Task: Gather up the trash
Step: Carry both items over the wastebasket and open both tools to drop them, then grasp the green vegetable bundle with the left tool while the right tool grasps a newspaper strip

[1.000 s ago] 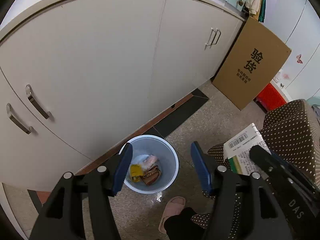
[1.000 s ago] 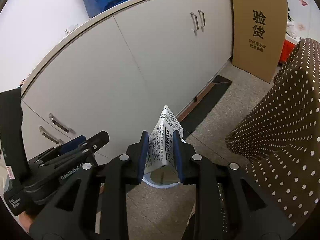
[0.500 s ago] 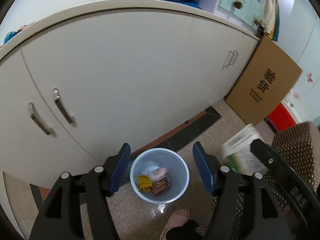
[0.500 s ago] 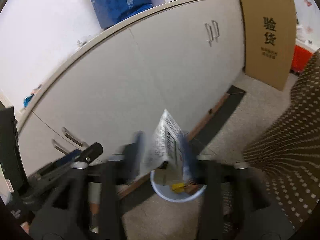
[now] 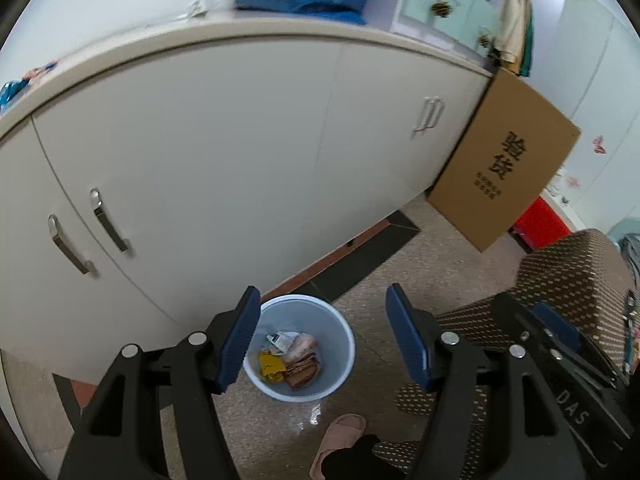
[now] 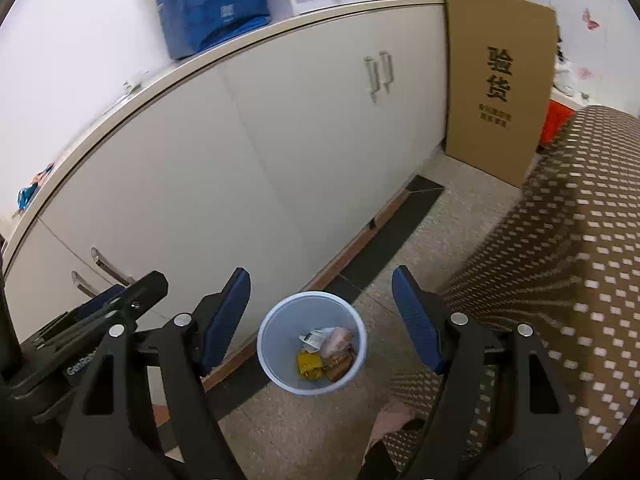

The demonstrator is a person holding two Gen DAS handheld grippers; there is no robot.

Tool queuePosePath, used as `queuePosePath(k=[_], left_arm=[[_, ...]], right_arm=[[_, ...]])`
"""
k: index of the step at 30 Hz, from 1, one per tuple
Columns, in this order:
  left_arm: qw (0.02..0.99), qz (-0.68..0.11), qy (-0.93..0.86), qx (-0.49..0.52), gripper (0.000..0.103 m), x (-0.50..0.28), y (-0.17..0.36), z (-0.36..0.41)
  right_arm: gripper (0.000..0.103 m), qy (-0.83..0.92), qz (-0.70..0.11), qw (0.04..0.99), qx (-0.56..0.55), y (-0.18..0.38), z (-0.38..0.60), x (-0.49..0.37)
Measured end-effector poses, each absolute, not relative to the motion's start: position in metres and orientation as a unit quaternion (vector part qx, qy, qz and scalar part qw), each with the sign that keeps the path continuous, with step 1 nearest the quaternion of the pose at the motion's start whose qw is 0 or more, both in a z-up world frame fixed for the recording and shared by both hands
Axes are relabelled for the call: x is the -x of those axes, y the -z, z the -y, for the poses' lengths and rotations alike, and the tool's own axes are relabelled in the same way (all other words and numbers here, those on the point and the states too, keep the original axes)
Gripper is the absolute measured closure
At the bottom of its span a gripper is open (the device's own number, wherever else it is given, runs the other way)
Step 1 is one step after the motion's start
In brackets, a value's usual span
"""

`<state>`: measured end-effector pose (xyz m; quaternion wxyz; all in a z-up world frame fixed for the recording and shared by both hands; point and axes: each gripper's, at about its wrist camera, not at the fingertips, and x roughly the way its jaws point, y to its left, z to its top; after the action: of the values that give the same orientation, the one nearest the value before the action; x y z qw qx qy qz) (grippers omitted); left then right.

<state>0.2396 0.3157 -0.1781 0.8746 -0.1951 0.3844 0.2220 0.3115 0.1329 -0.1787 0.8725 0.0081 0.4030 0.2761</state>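
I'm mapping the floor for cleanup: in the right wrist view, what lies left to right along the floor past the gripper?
Light blue trash bin holding wrappers → dotted brown cushion; further back, the leaning cardboard box stands between them, then the red container.

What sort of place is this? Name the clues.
Probably a room in a home: a long run of white cabinets, a small waste bin of wrappers on the speckled floor, and a pink slipper.
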Motion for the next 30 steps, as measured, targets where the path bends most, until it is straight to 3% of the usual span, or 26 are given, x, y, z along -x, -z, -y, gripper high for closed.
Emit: queuePosePath(k=[8,17,24,30], left_arm=[[0.905,-0.345,-0.170,0.181,0.035,-0.229,0.129,-0.257],[0.935,-0.322,-0.070,0.131,0.033,-0.228,0.084,-0.141],[0.943,-0.324,0.007,0.074,0.025,-0.239,0.069,-0.036],[0.940,-0.333,0.058,0.042,0.024,-0.254,0.065,0.030]], right_arm=[[0.030,-0.248,-0.359,0.899,-0.023,0.124,-0.066,-0.285],[0.028,-0.170,-0.294,0.940,-0.028,0.070,0.052,-0.245],[0.027,-0.072,-0.262,0.960,-0.068,0.060,0.158,-0.219],[0.026,-0.007,-0.268,0.952,-0.146,0.078,0.242,-0.214]])
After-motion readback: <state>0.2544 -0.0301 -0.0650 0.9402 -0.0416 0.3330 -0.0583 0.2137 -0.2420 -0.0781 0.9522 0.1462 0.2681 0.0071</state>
